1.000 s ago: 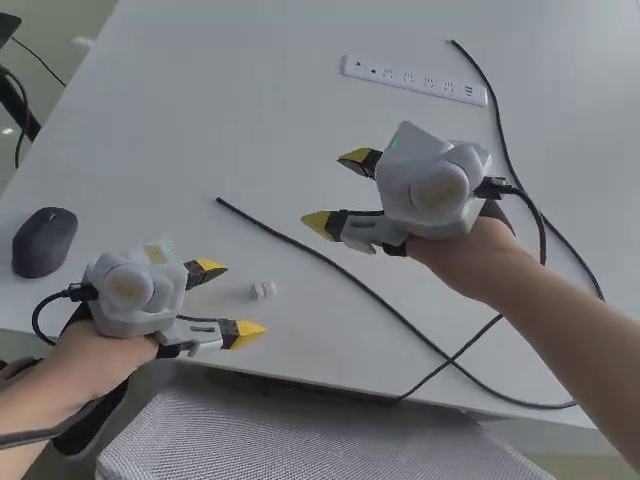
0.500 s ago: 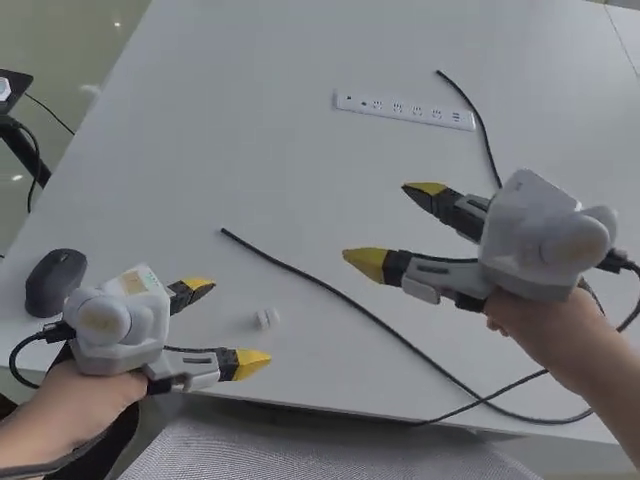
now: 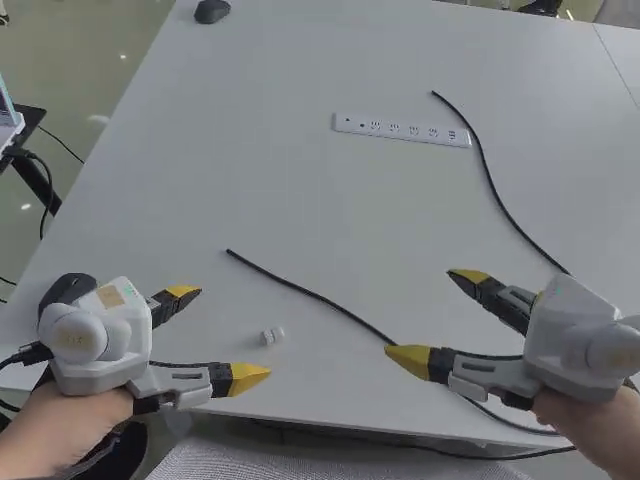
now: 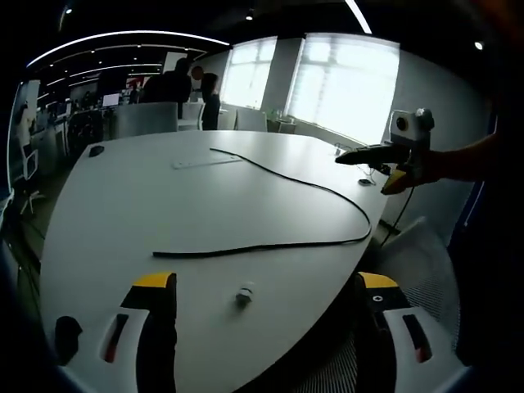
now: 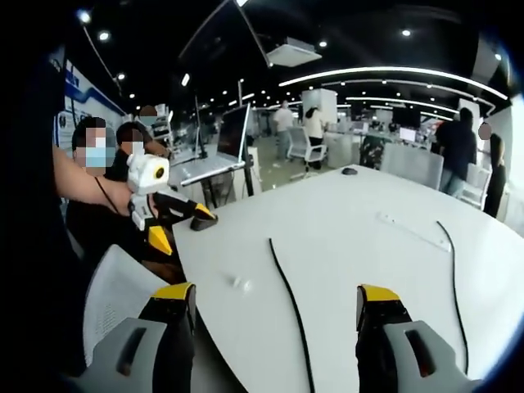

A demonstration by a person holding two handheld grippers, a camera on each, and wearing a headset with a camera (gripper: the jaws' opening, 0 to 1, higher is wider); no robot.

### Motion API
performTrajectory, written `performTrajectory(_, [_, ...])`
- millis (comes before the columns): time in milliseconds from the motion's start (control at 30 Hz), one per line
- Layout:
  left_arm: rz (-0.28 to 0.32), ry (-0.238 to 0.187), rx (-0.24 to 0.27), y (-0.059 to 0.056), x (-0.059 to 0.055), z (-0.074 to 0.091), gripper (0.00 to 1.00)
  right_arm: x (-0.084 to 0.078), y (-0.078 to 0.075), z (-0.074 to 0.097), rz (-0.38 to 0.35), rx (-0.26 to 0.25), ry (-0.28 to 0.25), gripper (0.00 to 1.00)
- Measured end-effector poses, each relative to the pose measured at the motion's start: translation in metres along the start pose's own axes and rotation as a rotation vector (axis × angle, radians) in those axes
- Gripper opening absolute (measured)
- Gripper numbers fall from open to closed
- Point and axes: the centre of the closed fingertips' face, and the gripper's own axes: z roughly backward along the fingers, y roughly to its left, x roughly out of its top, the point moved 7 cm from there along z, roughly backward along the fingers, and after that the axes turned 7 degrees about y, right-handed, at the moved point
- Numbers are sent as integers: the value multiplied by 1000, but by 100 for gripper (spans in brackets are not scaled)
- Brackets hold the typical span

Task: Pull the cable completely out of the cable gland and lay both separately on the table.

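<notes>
I hold left gripper (image 3: pixel 222 333) & right gripper (image 3: pixel 432 315) wide open, empty, at the white table's (image 3: pixel 250 150) near edge. Thin black cable (image 3: pixel 310 295) lies apart from small white plastic cable gland (image 3: pixel 271 336); I'd withdraw w/o nudging either.

One cable (image 3: pixel 300 290), one cable gland (image 3: pixel 270 336), one power strip (image 3: pixel 402 130), two mice (image 3: pixel 62 289) (image 3: pixel 212 10).

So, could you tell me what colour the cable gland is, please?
White; the cable gland shows best in the head view.

surface: wide white table (image 3: pixel 300 190) | near centre: thin black cable (image 3: pixel 300 290) | near edge, apart from cable: small white plastic gland (image 3: pixel 271 336) | far: long white power strip (image 3: pixel 401 130)
</notes>
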Motion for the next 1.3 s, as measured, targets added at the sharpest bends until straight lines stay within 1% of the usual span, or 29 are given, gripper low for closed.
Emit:
performTrajectory(67, [9, -2, -6, 0, 0, 1, 90, -12, 1, -1, -28, -1, 7, 83])
performTrajectory(133, [9, 0, -1, 1, 0, 1, 91, -27, 2, -2, -75, -9, 45, 84])
performTrajectory(200, [12, -7, 0, 1, 1, 3, 92, -38, 0, -1, -77, -28, 72, 86])
performTrajectory(233, [14, -8, 0, 2, 1, 3, 93, -40, 1, -1, -80, -29, 72, 89])
performTrajectory(333, [13, -8, 6, 2, 2, 6, 97, -41, 2, 6, -92, -37, 66, 91])
performTrajectory(467, [12, 7, 4, 2, 0, 7, 98, -41, 3, 11, -99, -36, 64, 94])
performTrajectory(567, [25, 10, 4, 3, -2, 8, 99, -42, 3, 12, -89, -40, 73, 92])
performTrajectory(633, [34, 13, 2, 4, -4, 8, 99, -43, 3, 11, -94, -38, 82, 95])
performTrajectory(767, [39, 17, 2, 4, -6, 8, 99, -44, 2, 11, -93, -40, 88, 95])
performTrajectory(900, [44, 26, -6, 5, -8, 9, 99, -51, 1, 11, -116, -33, 111, 98])
performTrajectory(933, [54, 30, -12, 5, -9, 9, 99, -52, 1, 12, -115, -34, 112, 98])
performTrajectory(1167, [51, 30, -7, 6, -10, 10, 99, -54, 2, 15, -131, -38, 111, 99])
performTrajectory(1300, [50, 31, -7, 5, -11, 11, 99, -55, 3, 16, -125, -37, 118, 99])
